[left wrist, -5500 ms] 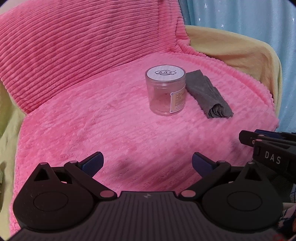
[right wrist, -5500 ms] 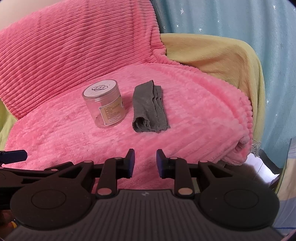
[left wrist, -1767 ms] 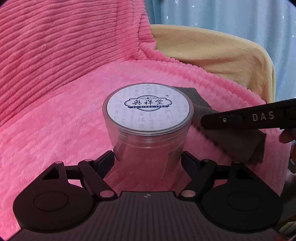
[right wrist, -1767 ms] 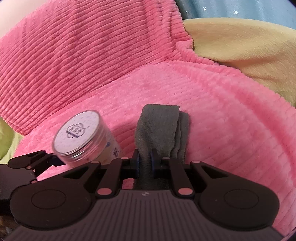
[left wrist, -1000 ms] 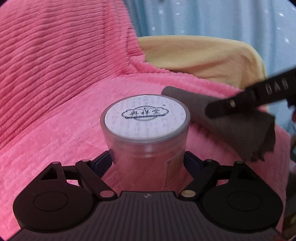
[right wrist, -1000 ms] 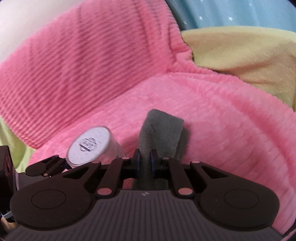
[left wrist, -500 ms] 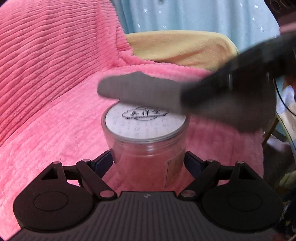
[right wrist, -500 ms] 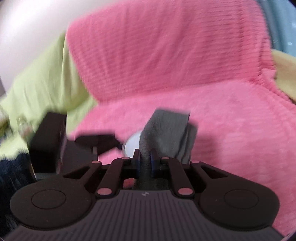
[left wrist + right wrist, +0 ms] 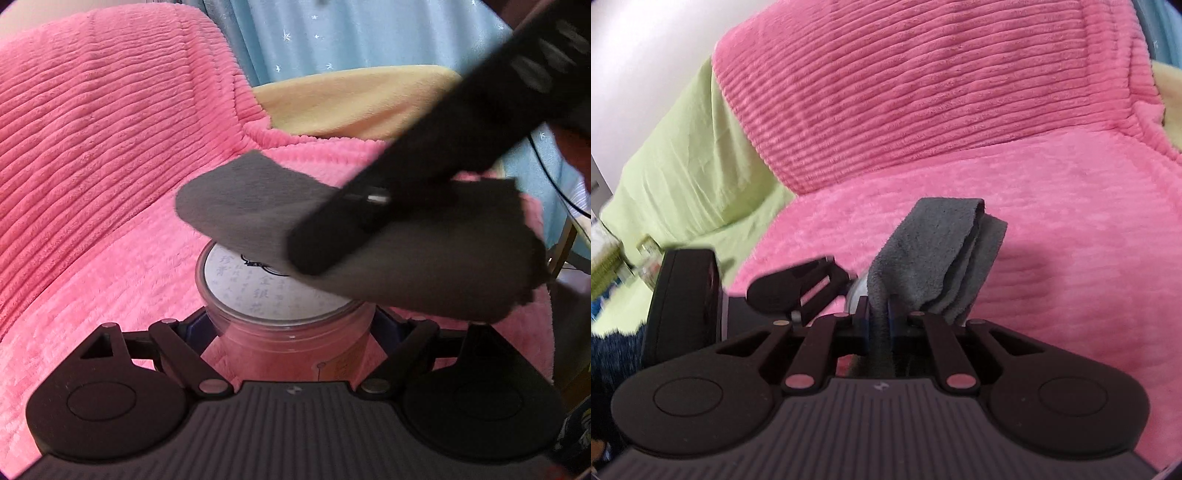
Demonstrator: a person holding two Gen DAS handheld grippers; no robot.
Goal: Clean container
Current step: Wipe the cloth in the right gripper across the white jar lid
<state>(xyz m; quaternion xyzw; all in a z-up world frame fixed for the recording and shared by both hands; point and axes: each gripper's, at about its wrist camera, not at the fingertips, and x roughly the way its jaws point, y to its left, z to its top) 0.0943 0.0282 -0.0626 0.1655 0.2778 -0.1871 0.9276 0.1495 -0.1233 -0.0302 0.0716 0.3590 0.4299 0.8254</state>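
From the left wrist view, left gripper (image 9: 291, 328) is low and level, jaws clamped on both sides of the clear container (image 9: 291, 332), gripping just under the lid. Container upright on the pink ribbed blanket (image 9: 92, 184), white printed lid (image 9: 258, 288) facing up. Right gripper (image 9: 325, 251) comes in from upper right, angled down and left, one dark finger lying across the grey cloth (image 9: 424, 258). Cloth spread over the far and right part of the lid, seems to touch it, front-left of lid uncovered; motion blur on cloth and finger. Yellow cover (image 9: 351, 103) and blue star curtain (image 9: 351, 33) behind. A bit of a person's hand at right edge, blurred. From the right wrist view, right gripper (image 9: 878, 317) jaws nearly together, pinching the folded grey cloth (image 9: 934, 251); cloth sticks forward and up past the fingertips, folded layers drooping to the right. Only a sliver of the container lid (image 9: 856, 291) shows beside the cloth. Left gripper (image 9: 798, 280) seen from the side at left, its tips by the container, blurred. Pink blanket (image 9: 960, 92) fills the background, green sheet (image 9: 687, 166) at left.
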